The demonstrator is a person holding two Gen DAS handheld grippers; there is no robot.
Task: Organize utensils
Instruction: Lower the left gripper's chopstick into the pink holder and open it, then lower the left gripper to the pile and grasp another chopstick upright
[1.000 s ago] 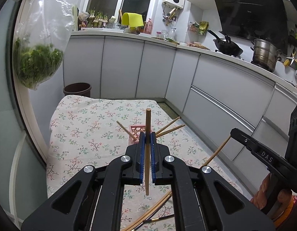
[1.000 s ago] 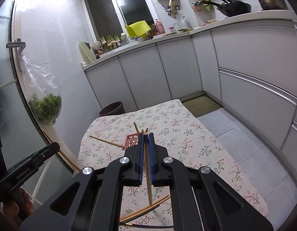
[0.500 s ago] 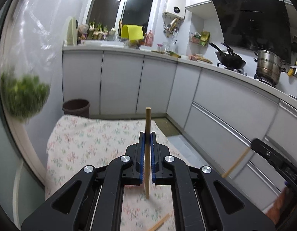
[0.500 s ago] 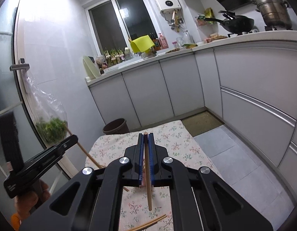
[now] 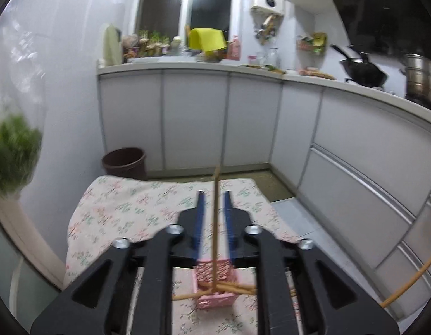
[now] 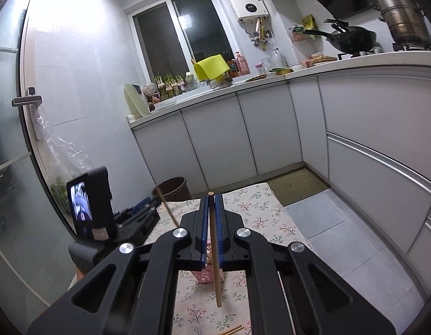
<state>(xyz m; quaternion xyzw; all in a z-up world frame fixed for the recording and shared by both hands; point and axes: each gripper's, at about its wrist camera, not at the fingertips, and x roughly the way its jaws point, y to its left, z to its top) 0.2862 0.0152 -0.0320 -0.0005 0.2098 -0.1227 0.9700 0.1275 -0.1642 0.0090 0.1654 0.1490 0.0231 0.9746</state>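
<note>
The left gripper (image 5: pixel 214 195) points forward and slightly downward, and its blue-padded jaws are opening, with a clear gap on each side of the thin stick that stands between them. The right gripper (image 6: pixel 211 196) is angled slightly downward too, its jaws clamped tight on a stick. In the right wrist view, the left gripper's black body sits low at the left.
</note>
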